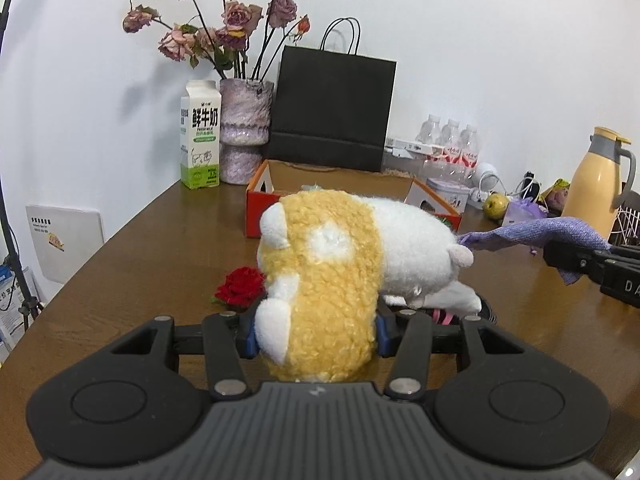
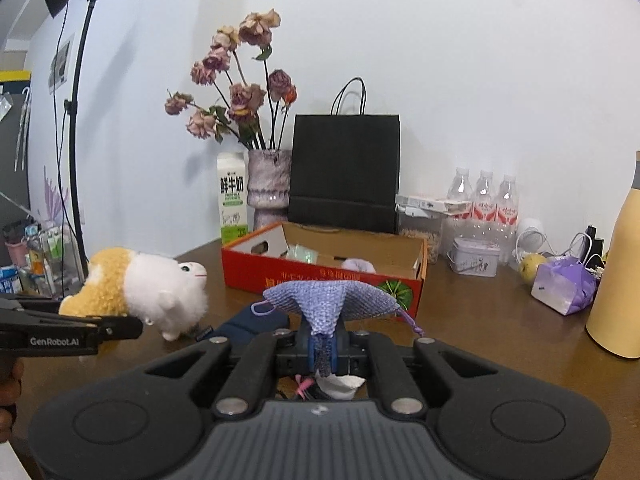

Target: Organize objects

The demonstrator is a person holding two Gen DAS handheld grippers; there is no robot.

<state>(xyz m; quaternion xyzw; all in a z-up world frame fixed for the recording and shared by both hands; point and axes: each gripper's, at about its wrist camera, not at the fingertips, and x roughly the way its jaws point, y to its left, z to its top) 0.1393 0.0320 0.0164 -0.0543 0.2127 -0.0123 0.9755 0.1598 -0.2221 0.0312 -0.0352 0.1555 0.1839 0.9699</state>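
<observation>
My left gripper (image 1: 316,332) is shut on a yellow and white plush toy (image 1: 340,264) and holds it above the table, in front of the open red cardboard box (image 1: 256,216). The toy also shows in the right wrist view (image 2: 148,284), with the left gripper (image 2: 116,326) at the far left. My right gripper (image 2: 322,350) is shut on a purple knitted pouch (image 2: 332,300) and holds it just before the box (image 2: 320,280). The pouch (image 1: 532,234) and right gripper (image 1: 560,258) show at the right of the left wrist view. A red rose (image 1: 240,286) lies on the table.
Behind the box stand a milk carton (image 1: 200,136), a vase of dried roses (image 1: 244,132), a black paper bag (image 1: 332,116) and water bottles (image 1: 452,144). A yellow thermos (image 1: 596,184) stands at right. A navy cloth (image 2: 248,324) and small items lie under the right gripper.
</observation>
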